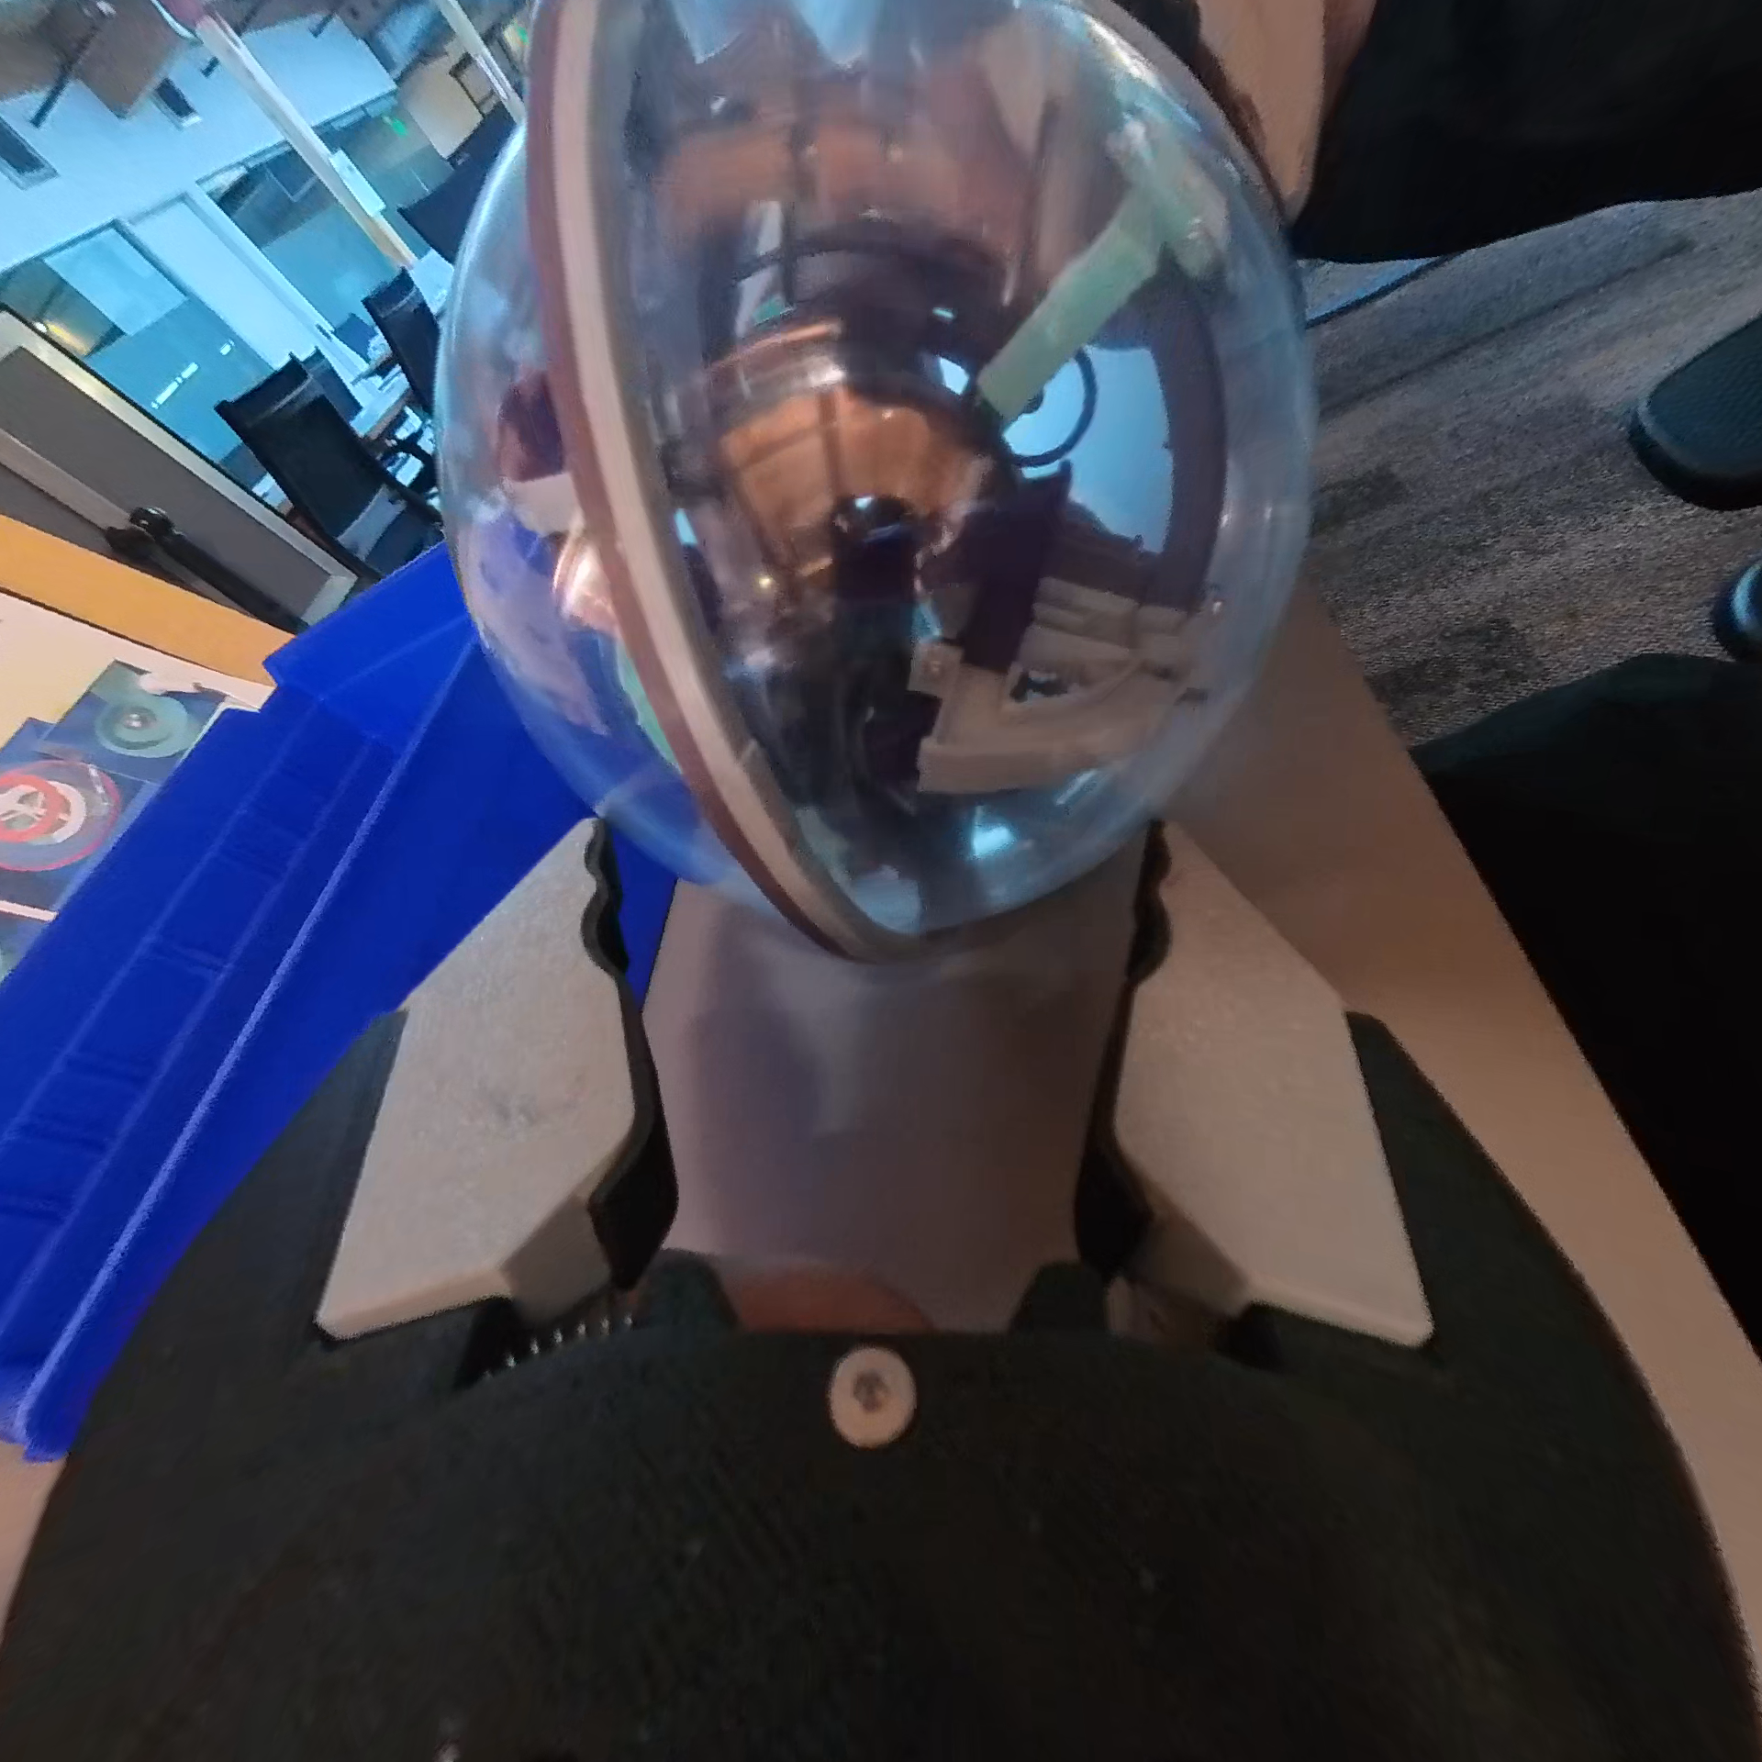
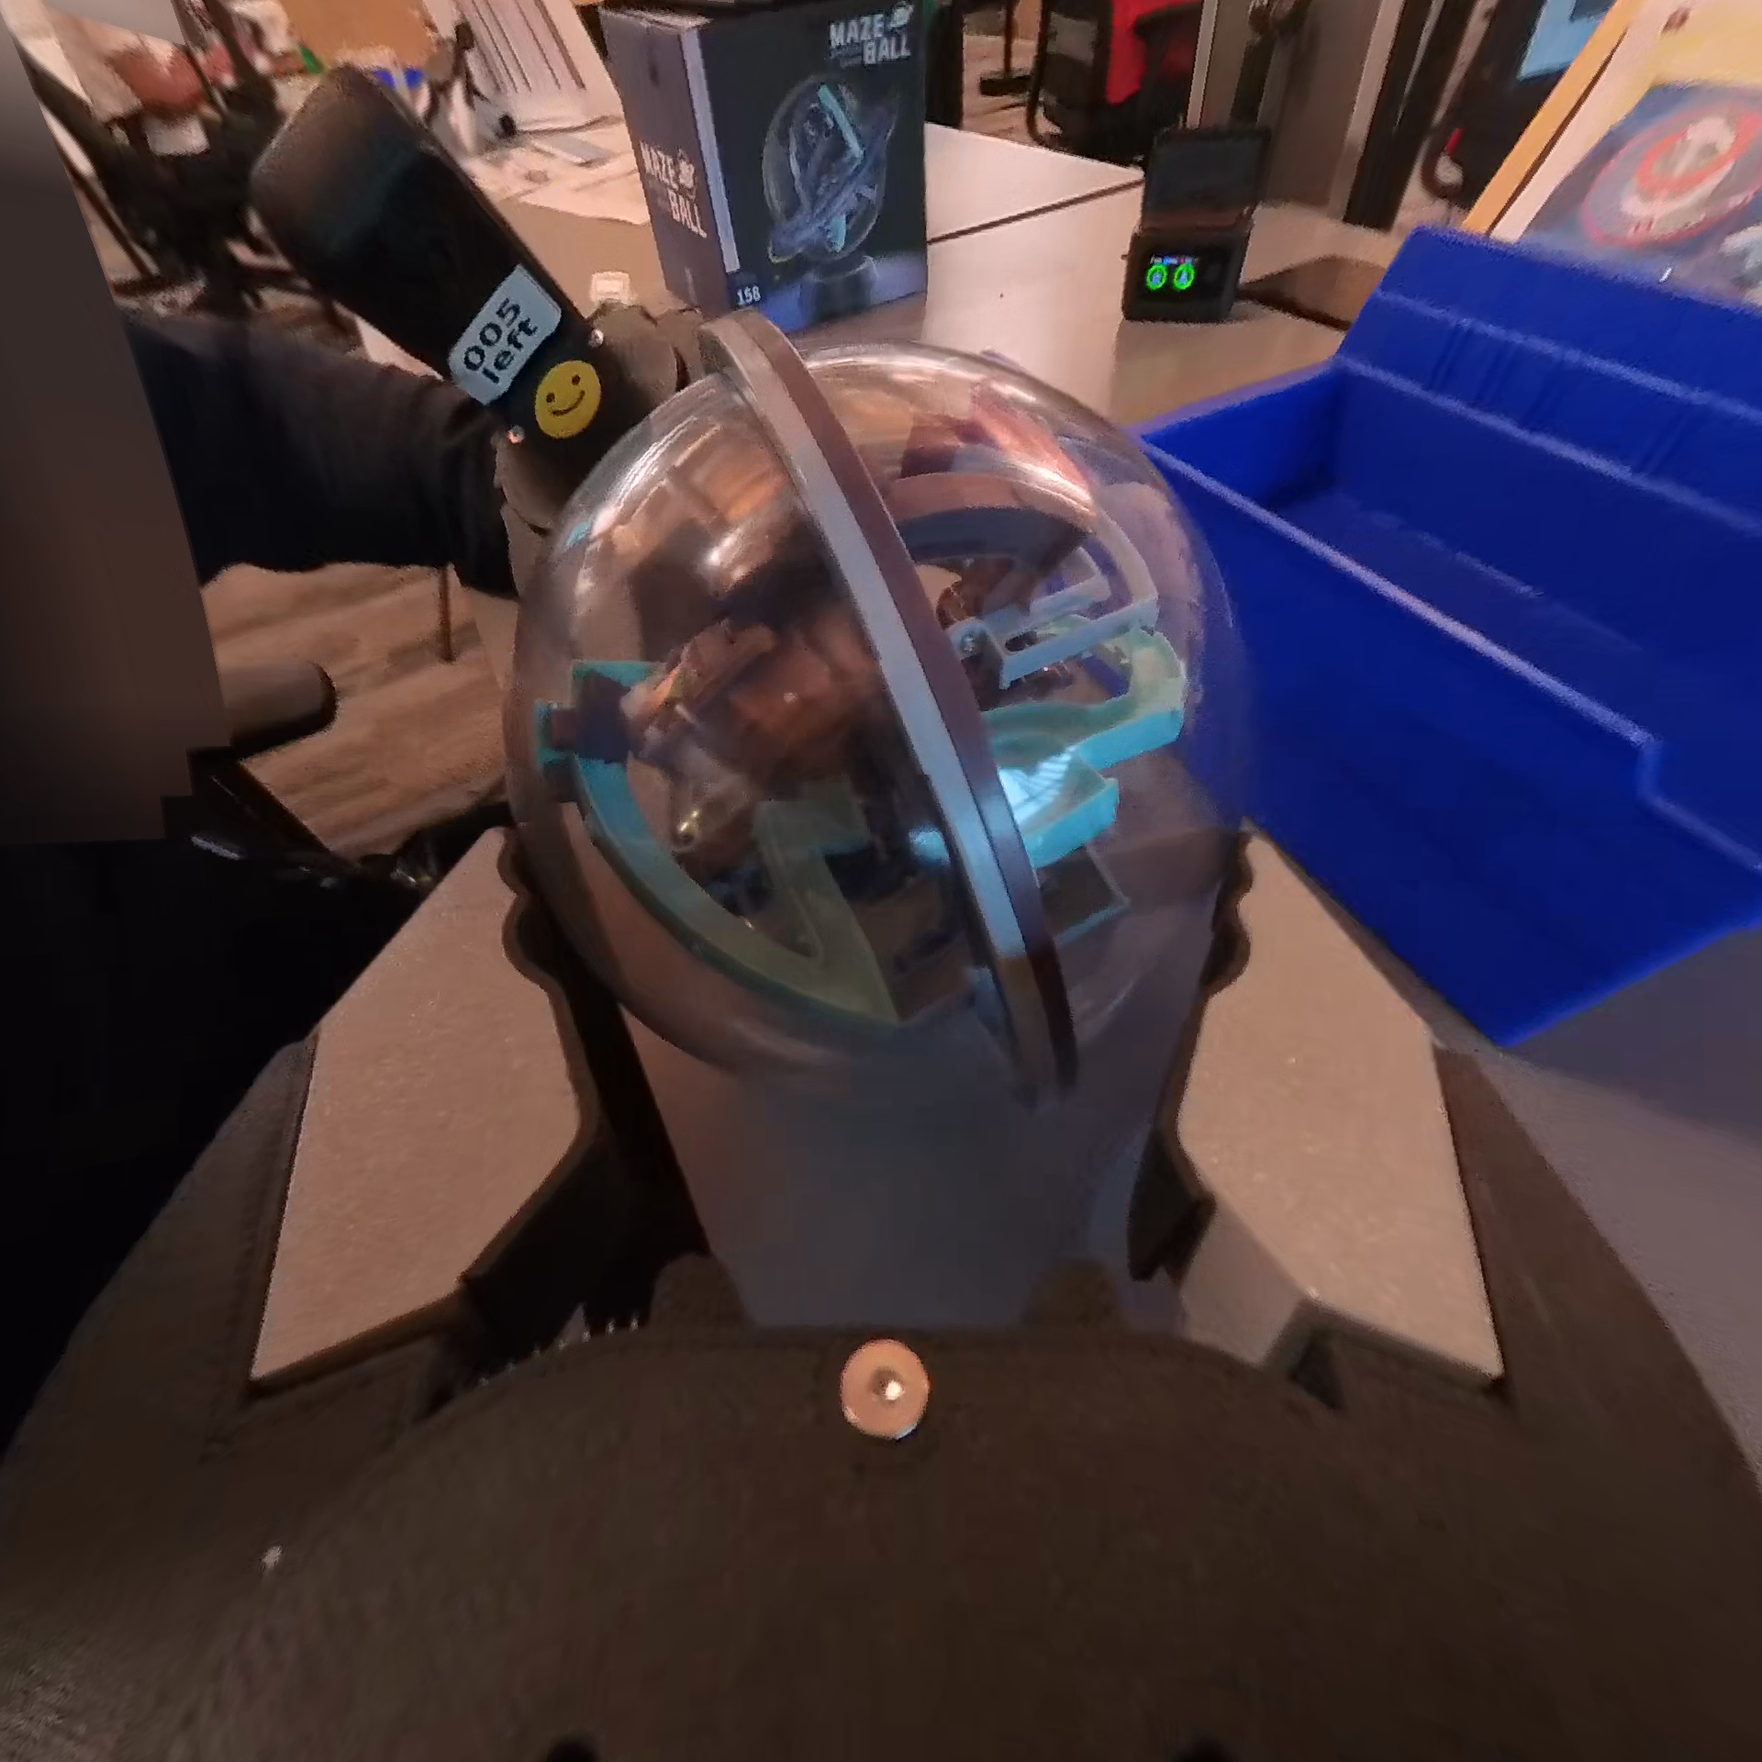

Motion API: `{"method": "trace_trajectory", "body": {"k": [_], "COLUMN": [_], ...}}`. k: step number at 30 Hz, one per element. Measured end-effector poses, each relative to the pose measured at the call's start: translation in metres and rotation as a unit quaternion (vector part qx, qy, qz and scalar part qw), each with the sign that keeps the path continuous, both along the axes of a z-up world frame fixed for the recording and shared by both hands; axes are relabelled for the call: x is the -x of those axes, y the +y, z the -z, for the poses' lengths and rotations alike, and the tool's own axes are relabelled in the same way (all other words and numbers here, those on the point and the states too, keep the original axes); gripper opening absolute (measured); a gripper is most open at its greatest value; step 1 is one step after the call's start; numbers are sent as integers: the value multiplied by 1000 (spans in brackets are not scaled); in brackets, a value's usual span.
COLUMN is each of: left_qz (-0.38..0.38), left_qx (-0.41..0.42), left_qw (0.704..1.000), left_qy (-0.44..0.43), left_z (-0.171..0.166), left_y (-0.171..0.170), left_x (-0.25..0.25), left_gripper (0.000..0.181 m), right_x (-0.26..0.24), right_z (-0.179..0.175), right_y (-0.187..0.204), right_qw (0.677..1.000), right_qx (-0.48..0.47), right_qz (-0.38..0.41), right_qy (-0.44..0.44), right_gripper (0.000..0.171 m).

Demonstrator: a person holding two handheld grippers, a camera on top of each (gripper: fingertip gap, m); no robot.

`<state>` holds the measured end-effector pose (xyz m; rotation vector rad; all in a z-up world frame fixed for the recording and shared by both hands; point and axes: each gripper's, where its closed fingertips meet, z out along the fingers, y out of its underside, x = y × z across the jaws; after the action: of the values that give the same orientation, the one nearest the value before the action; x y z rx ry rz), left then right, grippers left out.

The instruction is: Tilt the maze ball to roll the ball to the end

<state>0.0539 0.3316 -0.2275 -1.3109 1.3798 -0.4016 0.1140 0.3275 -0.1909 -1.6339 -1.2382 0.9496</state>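
The maze ball (image 1: 877, 477) is a clear sphere with a grey ring around its middle and teal, grey and brown tracks inside. It is held up above the table between both grippers. My left gripper (image 1: 877, 896) is shut on its near underside. My right gripper (image 2: 877, 915) is shut on the maze ball (image 2: 858, 706) from the opposite side. The ring runs tilted, top left to bottom right. In the right wrist view, the left gripper's black body (image 2: 563, 400) shows behind the sphere. I cannot pick out the small ball inside for sure.
A blue plastic bin (image 2: 1478, 667) stands close beside the sphere; it also shows in the left wrist view (image 1: 238, 953). The maze ball's dark box (image 2: 791, 162) and a small black device with a lit screen (image 2: 1182, 257) stand farther back on the pale table (image 2: 1030, 276). A person's dark sleeve (image 2: 315, 458) is at left.
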Motion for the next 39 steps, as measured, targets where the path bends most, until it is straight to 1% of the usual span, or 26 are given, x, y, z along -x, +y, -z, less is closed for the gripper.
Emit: {"method": "trace_trajectory", "body": {"k": [3, 9, 17, 32, 37, 39], "left_qz": [8, 26, 36, 39, 45, 52], "left_qx": [17, 50, 70, 77, 86, 93], "left_qw": [1000, 998, 997, 996, 995, 994], "left_qy": [-4, -7, -11, -13, -22, -29], "left_z": [0, -3, -5, -5, -8, -10], "left_y": [-3, -12, -15, -16, -18, -20], "left_x": [1, 3, 4, 4, 5, 5], "left_gripper": [107, 108, 110, 111, 112, 113], "right_x": [1, 4, 5, 6, 7, 7], "right_z": [0, 0, 2, 2, 3, 4], "right_y": [-2, -10, -12, -12, -12, -14], "right_qw": [999, 996, 992, 991, 987, 983], "right_qx": [40, 87, 123, 134, 157, 182], "right_qz": [6, 9, 3, 2, -3, -10], "right_qy": [0, -3, -3, 4, 22, 32], "right_gripper": [136, 136, 136, 136, 136, 136]}}
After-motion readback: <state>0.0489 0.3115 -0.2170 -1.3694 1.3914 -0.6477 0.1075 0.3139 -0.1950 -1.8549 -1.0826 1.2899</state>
